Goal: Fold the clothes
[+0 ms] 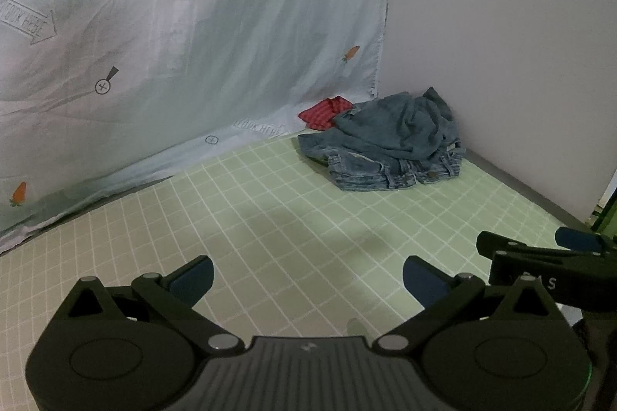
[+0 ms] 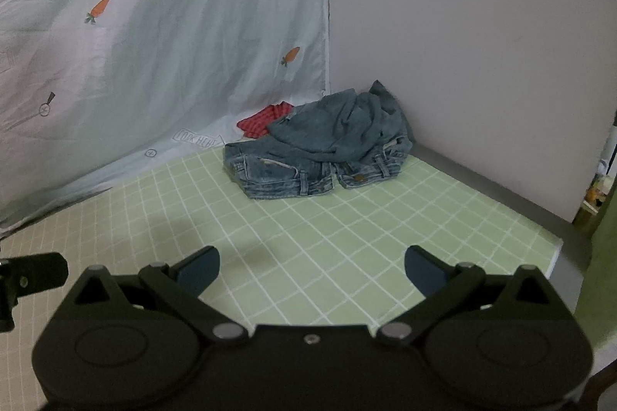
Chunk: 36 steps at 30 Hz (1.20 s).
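A crumpled pile of blue denim clothes (image 1: 389, 144) lies in the far corner of the green checked table (image 1: 270, 218), with a grey-blue garment (image 2: 335, 125) heaped over jeans (image 2: 285, 175). A red checked cloth (image 1: 326, 112) pokes out behind the pile, also visible as the red cloth (image 2: 264, 119) in the right wrist view. My left gripper (image 1: 308, 278) hovers open over the near part of the table, nothing between its fingers. My right gripper (image 2: 312, 268) is open too, well short of the pile. The right gripper's side (image 1: 540, 256) shows at the right of the left wrist view.
A pale sheet printed with carrots (image 1: 193, 44) hangs as a backdrop on the left and reaches the table's back edge. A plain wall (image 1: 501, 44) closes the right side. The table's right edge (image 2: 559, 241) drops off near my right gripper.
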Motion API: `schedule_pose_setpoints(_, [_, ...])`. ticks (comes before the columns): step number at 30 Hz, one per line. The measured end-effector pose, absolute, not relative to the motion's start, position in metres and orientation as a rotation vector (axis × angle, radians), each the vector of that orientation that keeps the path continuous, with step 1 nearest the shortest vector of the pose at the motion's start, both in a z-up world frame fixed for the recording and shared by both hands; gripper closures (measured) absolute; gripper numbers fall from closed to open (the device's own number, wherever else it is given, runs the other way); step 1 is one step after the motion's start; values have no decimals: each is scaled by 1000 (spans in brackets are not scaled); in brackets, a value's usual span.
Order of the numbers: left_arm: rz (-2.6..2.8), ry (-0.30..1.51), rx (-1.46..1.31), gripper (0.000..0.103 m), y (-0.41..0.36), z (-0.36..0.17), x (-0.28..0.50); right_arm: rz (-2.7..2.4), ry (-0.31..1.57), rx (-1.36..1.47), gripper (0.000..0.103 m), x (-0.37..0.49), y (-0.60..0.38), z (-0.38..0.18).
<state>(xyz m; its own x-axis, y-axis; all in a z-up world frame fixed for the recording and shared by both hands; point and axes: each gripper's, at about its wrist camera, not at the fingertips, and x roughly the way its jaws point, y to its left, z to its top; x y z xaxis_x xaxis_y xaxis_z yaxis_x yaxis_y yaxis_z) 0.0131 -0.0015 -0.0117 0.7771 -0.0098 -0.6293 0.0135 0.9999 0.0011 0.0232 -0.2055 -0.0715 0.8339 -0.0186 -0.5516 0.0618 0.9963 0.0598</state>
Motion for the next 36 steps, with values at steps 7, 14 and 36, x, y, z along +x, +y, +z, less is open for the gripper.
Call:
schedule_pose_setpoints(7, [22,684,3,0,-7,-13,41,-63,587,151,0,61,-215,-82])
schedule_pose_setpoints(14, [54,743,-22,0,-11,-27,106,-101,636,202,0,133,-251,-110])
schedule_pose_setpoints(36, [-136,950,-144,24,-40,-169,411,-238,566,205,0,435,-354,-196])
